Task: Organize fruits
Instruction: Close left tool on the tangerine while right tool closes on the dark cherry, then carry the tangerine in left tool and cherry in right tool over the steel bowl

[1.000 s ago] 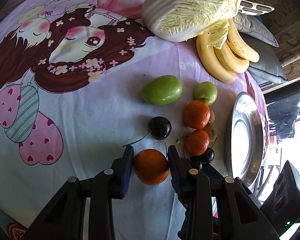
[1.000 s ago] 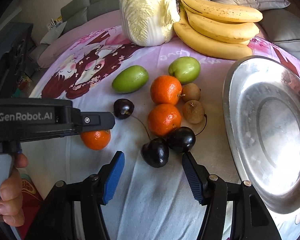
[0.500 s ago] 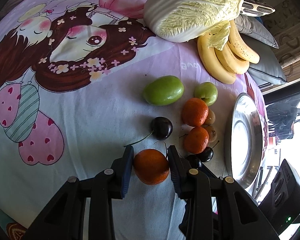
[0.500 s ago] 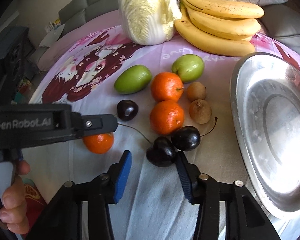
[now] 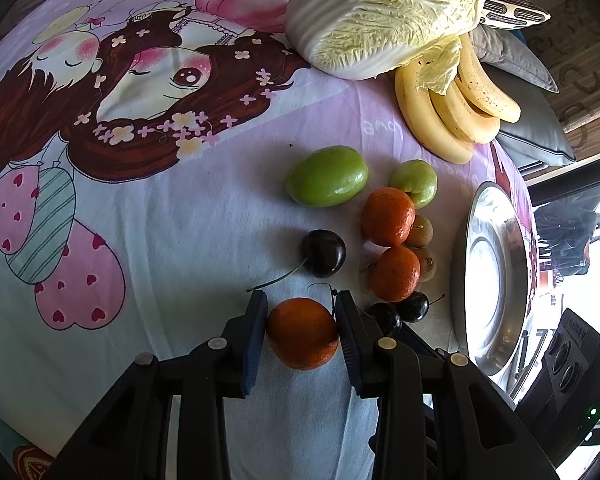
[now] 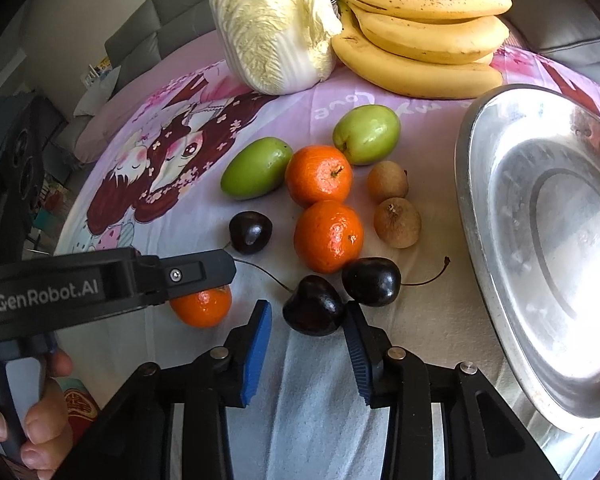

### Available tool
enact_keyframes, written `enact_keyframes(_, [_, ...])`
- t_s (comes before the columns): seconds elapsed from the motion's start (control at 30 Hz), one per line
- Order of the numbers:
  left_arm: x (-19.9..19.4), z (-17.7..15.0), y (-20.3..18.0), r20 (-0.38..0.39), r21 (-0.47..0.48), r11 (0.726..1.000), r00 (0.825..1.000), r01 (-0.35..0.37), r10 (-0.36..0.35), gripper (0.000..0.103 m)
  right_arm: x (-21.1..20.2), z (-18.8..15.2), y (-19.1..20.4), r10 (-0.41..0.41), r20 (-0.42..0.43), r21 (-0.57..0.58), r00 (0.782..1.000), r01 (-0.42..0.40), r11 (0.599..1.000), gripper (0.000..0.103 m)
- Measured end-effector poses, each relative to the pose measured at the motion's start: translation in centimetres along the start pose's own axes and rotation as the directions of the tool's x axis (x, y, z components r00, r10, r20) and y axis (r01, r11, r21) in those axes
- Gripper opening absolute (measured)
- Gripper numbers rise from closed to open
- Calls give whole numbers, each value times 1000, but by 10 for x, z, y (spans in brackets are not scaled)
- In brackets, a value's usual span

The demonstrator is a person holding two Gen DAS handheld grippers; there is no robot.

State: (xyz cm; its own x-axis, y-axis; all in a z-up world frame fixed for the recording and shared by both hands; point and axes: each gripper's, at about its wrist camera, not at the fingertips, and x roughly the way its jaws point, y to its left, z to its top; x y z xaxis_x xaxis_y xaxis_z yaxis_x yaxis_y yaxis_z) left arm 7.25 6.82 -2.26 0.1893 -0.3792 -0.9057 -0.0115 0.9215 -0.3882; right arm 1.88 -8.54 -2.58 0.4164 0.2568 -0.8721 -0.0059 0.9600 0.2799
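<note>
My left gripper [image 5: 301, 301] is shut on a small tangerine [image 5: 302, 334] that rests on the cartoon bedsheet [image 5: 160, 240]. The right wrist view shows the same tangerine [image 6: 202, 306] under the left gripper's finger [image 6: 196, 272], which a hand holds. My right gripper [image 6: 306, 309] has its jaws closing around a dark cherry [image 6: 313, 305]. The right pad touches the cherry and a small gap shows at the left pad. A second cherry [image 6: 371, 282] lies just behind it. The steel plate [image 6: 476, 184] stands empty at the right.
Two tangerines [image 6: 327, 236], two green fruits [image 6: 256, 168], two brown longans [image 6: 397, 222] and a lone cherry [image 6: 250, 232] lie in a cluster. A bunch of bananas [image 6: 420, 40] and a napa cabbage [image 6: 272, 24] sit at the back. Grey cushions [image 5: 532, 128] line the far right.
The right gripper's jaws have narrowed and slid forward around the near dark cherry. The left gripper stays still, holding its tangerine.
</note>
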Motion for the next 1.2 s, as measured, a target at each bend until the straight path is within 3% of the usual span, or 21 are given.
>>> enact_keyframes(0.73, [3,1,-1,2,1,1000,1000,-22,22,36,-8,0,-11,73,7,78,997,-73,994,33])
enact_keyframes(1.2, [-25,1,-21,65,44,998,997,-44,41,37,-48,6,-8,33,127,45,991,-39,998,33])
